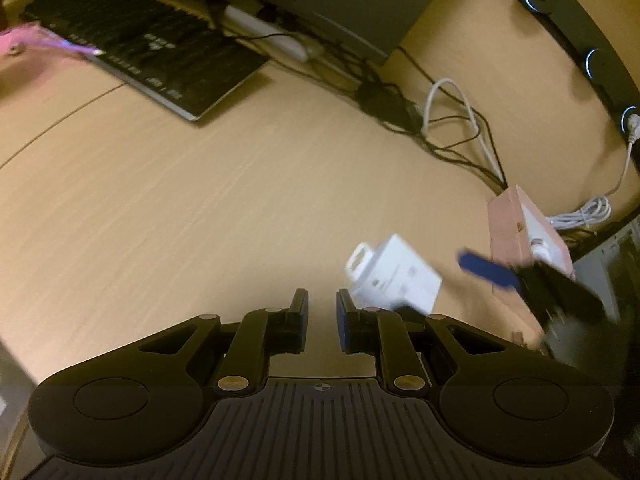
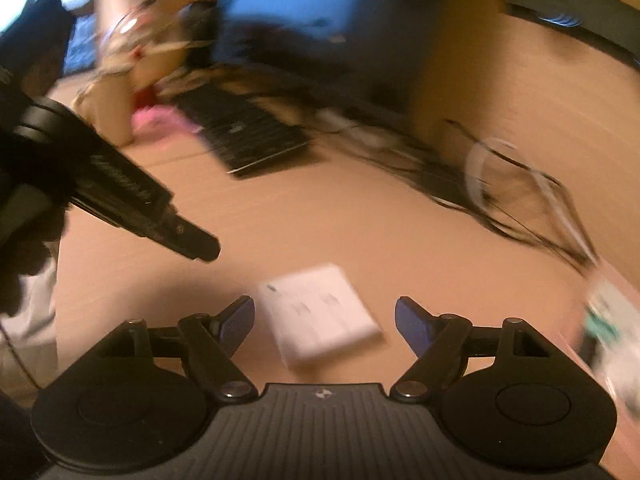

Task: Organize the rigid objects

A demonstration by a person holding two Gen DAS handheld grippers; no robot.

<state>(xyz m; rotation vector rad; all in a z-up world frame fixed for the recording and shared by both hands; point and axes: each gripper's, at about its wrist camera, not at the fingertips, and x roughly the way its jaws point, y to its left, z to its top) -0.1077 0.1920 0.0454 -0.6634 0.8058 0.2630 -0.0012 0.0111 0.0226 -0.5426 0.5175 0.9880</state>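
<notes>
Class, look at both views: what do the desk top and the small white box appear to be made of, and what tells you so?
Desk top: probably wood-look laminate, pale with fine grain lines and a dull sheen. White box: likely matt printed card, with flat faces, crisp edges and a hang tab; motion blur leaves this uncertain.

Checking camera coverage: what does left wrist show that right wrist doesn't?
Left wrist only: its own left gripper, nearly shut with nothing between the pads, the pink box at right, and a coiled white cable behind it.
Right wrist only: its own right gripper, open and empty, a blurred blue screen, and the left gripper seen from the side.
Both: the white box on the wooden desk, the black keyboard, and tangled black cables.
</notes>
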